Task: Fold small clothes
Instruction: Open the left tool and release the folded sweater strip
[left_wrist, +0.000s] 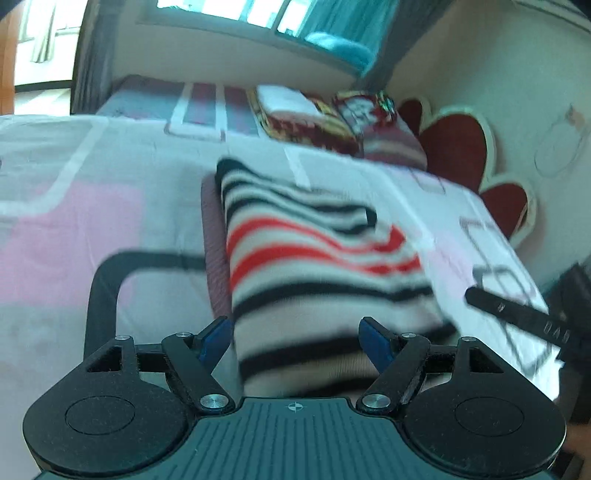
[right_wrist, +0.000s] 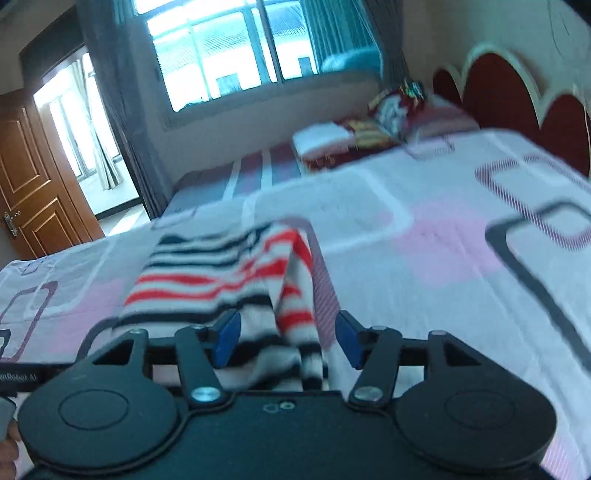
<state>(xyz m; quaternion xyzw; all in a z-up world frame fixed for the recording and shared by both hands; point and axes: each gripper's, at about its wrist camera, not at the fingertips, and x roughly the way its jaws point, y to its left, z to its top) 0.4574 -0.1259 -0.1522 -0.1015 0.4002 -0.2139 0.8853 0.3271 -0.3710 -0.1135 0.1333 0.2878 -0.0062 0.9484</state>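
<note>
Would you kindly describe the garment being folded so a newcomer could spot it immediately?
Start at the bed with its pink-and-white sheet. On the near part lies a striped knit garment. Its red and black stripes on white set it apart from the dark red folded bedding by the headboard.

A white bed sheet printed with pink panels and dark rounded-rectangle outlines (right_wrist: 424, 236) covers the bed. Folded red-and-white patterned bedding (left_wrist: 314, 118) lies near a dark red scalloped headboard with cream trim (right_wrist: 495, 92). A large glazed window (right_wrist: 221, 55) with teal curtains (right_wrist: 332, 29) faces a brown panelled wooden door (right_wrist: 33, 184).
</note>
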